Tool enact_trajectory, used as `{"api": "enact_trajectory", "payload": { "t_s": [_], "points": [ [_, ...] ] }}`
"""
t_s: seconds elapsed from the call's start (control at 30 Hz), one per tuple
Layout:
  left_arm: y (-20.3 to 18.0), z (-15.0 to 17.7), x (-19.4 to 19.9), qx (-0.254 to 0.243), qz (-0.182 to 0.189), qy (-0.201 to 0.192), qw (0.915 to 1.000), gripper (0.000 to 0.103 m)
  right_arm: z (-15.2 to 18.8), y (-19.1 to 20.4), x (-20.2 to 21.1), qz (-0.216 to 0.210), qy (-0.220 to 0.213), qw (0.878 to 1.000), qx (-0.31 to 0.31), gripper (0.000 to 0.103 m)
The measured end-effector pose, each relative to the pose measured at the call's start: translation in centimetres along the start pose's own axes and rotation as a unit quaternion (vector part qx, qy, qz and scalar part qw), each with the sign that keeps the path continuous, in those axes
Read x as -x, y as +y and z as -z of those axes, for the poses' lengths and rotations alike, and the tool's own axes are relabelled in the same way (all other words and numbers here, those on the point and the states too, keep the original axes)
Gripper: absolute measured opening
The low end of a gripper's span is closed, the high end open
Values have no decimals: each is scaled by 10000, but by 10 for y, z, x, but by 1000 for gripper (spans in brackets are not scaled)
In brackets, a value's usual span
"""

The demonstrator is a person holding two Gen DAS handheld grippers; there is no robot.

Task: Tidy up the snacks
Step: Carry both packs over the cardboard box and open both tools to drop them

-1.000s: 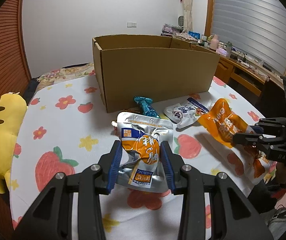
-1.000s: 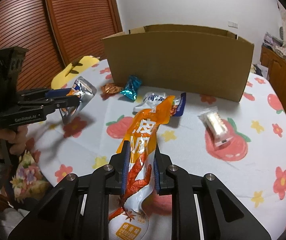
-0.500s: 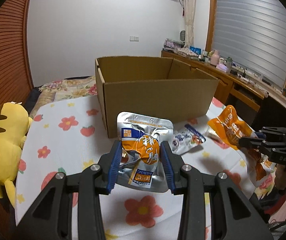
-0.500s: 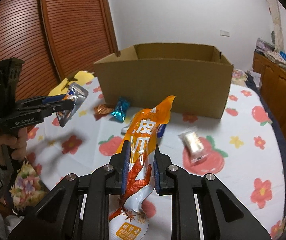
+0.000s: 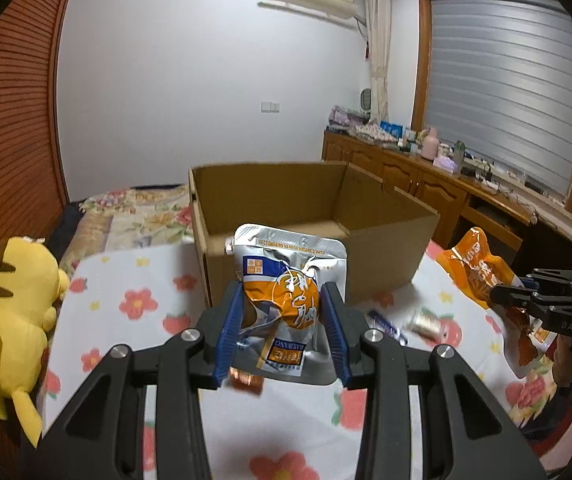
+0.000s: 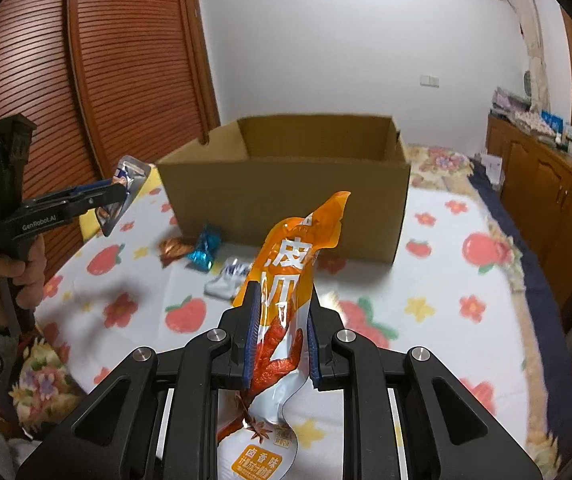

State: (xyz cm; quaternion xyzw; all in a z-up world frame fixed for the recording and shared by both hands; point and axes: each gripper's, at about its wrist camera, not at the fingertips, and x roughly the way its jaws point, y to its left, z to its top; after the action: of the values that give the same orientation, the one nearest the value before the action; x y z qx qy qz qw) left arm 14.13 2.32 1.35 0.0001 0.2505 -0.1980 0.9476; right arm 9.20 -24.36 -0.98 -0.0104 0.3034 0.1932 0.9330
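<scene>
My left gripper point(image 5: 284, 312) is shut on a silver and orange snack pouch point(image 5: 289, 280), held in the air in front of the open cardboard box point(image 5: 385, 256). My right gripper point(image 6: 280, 320) is shut on an orange chicken-feet snack bag point(image 6: 293, 256), also raised above the table. Each gripper shows in the other's view: the right gripper point(image 5: 513, 296) with its orange bag point(image 5: 473, 268), the left gripper point(image 6: 116, 194) with its silver pouch point(image 6: 132, 176). The box point(image 6: 286, 196) stands open and looks empty.
On the flowered tablecloth point(image 6: 445, 280) lie a blue wrapped candy point(image 6: 206, 248), a copper wrapper point(image 6: 172, 248) and a white packet point(image 6: 228, 280). A small clear packet point(image 5: 425, 320) lies in front of the box. A yellow plush toy point(image 5: 10, 304) sits at the left.
Both grippers have risen well above the table with their snacks held, so the open top and inside of the box have come into view.
</scene>
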Motion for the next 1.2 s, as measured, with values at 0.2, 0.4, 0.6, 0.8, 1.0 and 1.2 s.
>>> {"api": "enact_trajectory", "payload": {
  "t_s": [0.2,0.4,0.6,0.8,1.0,1.2],
  "points": [
    [4,-28,-13,95,-21,-215,9997,38,-37,-8,-2,5,-267,9994,227,18],
    [10,-49,-33,147,-14,-276,9995,38,-73,-12,-15,-75,-525,9975,460,18],
    [16,-69,-57,189,25,-279,9994,38,-102,-19,-38,-237,-705,9957,546,18],
    [15,-88,-85,23,72,-183,9998,38,-123,-27,-65,-300,-746,9944,681,18],
    [21,-97,-112,77,49,-114,9999,39,-143,-42,-93,-313,-769,9946,625,18],
    [32,-86,-138,321,60,188,9993,39,-141,-74,-125,-341,-531,9978,185,18]
  ]
}}
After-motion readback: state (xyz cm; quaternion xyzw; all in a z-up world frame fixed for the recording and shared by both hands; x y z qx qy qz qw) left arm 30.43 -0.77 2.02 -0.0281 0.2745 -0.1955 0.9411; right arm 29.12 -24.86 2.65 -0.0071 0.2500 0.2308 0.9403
